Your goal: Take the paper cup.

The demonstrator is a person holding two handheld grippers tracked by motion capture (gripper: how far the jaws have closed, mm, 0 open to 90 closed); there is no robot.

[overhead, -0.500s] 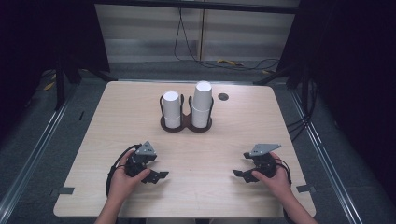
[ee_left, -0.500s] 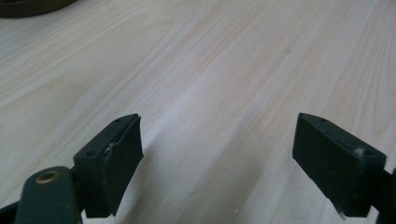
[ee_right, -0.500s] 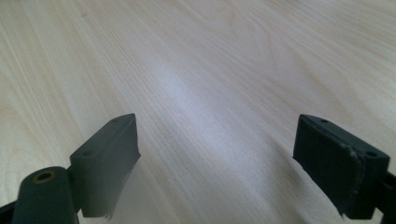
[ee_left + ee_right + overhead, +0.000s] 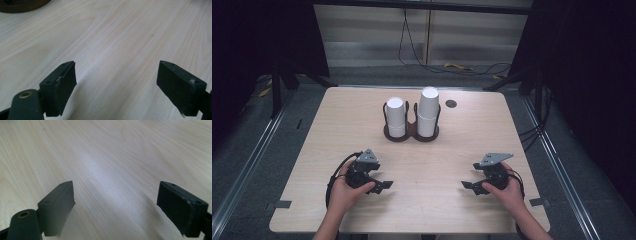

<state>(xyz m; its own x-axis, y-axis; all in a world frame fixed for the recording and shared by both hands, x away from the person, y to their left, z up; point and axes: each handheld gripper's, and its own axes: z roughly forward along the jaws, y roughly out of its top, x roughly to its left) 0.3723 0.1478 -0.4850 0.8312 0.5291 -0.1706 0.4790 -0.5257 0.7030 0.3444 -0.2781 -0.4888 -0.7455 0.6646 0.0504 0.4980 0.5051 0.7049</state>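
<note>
Hand-held grippers (image 4: 382, 185) (image 4: 468, 185) near cups (image 4: 396, 117)

Item list, high view.
- Table (image 4: 337, 135): pale wood grain, rounded corners.
- Round dark cap (image 4: 451, 104): set in the tabletop, about 1 o'clock from its centre.
- Grey tape tabs: 8 o'clock corner (image 4: 278, 204) and 4 o'clock corner (image 4: 537, 202).
- Black cable (image 4: 412, 45): on the floor, 12 o'clock.
- Yellow object (image 4: 457, 66): near that cable, too small to identify.
- Floor rail (image 4: 247, 170): 9 o'clock side.
</note>
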